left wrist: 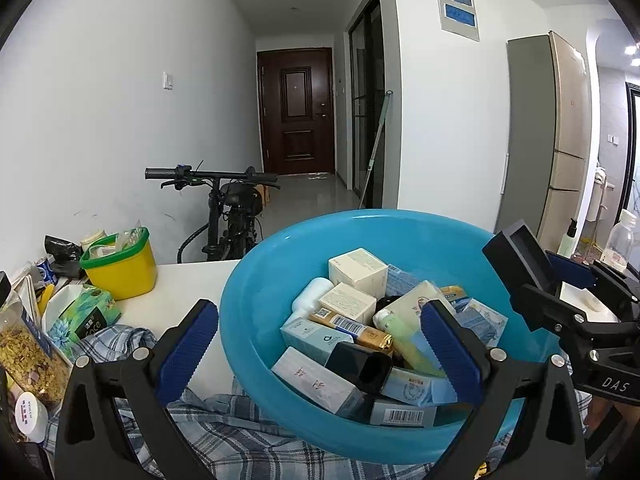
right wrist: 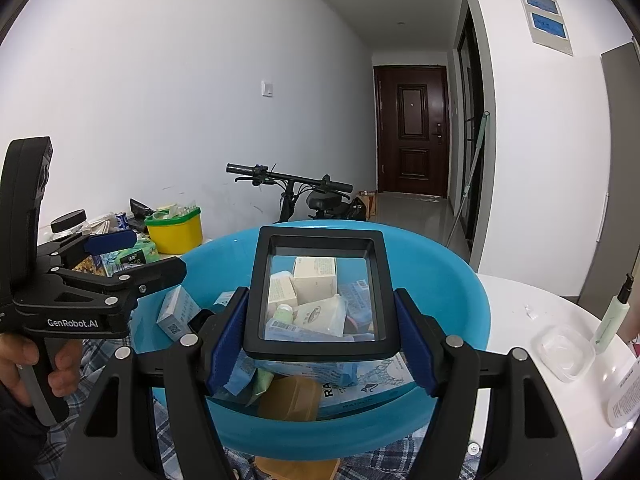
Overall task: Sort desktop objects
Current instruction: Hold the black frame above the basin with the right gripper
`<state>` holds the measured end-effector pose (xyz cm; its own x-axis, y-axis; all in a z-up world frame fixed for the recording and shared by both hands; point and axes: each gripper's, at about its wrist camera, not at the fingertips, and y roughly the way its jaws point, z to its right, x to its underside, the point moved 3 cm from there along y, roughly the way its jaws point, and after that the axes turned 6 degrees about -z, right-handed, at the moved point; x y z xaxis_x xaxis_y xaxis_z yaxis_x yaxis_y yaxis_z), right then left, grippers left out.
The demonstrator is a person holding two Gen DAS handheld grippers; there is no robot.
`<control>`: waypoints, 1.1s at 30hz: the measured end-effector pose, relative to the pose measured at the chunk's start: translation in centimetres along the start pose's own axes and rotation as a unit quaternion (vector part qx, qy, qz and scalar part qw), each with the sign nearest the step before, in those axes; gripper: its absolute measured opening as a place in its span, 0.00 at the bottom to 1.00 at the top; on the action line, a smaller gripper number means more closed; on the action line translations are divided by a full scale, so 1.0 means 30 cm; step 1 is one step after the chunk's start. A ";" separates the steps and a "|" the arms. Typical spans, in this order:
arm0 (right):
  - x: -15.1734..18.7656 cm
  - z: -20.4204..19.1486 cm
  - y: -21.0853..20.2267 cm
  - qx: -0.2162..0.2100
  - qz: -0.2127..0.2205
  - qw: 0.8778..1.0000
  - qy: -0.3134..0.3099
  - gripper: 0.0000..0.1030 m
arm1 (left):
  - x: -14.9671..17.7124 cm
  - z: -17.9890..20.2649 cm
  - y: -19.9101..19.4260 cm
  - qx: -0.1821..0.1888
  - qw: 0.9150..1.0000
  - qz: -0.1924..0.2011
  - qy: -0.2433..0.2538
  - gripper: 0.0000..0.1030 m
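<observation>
My right claw over the basin, grasping the black frame

My right gripper (right wrist: 320, 344) clenches a clear-bottomed black frame (right wrist: 320, 292) above the box-filled blue basin (left wrist: 256, 308); my left gripper (left wrist: 320, 340) hangs released, empty, at its near rim; yellow tub (left wrist: 120, 268) beyond.

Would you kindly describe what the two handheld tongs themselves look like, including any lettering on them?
Both tongs, left and right, are black angular frames with silver rivets and ribbed blue pads. The left one reads "GenRobot.AI" in white on its side, above a grey trigger; the right one shows "DAS". No cables or sleeves are visible.
</observation>
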<state>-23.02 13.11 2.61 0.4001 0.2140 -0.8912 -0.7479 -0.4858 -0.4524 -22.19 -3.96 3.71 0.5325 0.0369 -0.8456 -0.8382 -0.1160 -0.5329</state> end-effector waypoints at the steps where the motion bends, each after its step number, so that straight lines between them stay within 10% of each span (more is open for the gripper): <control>1: 0.000 0.000 0.000 0.001 0.001 1.000 0.000 0.67 | 0.000 0.000 -0.001 -0.001 1.000 0.000 0.000 1.00; 33: -0.005 -0.001 0.000 0.003 0.005 1.000 0.001 0.67 | 0.005 0.009 0.001 0.003 1.000 -0.006 0.004 1.00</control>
<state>-23.07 13.04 2.76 0.3940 0.2067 -0.8956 -0.7554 -0.4823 -0.4436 -22.18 -3.70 3.57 0.5429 0.0310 -0.8393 -0.8327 -0.1100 -0.5427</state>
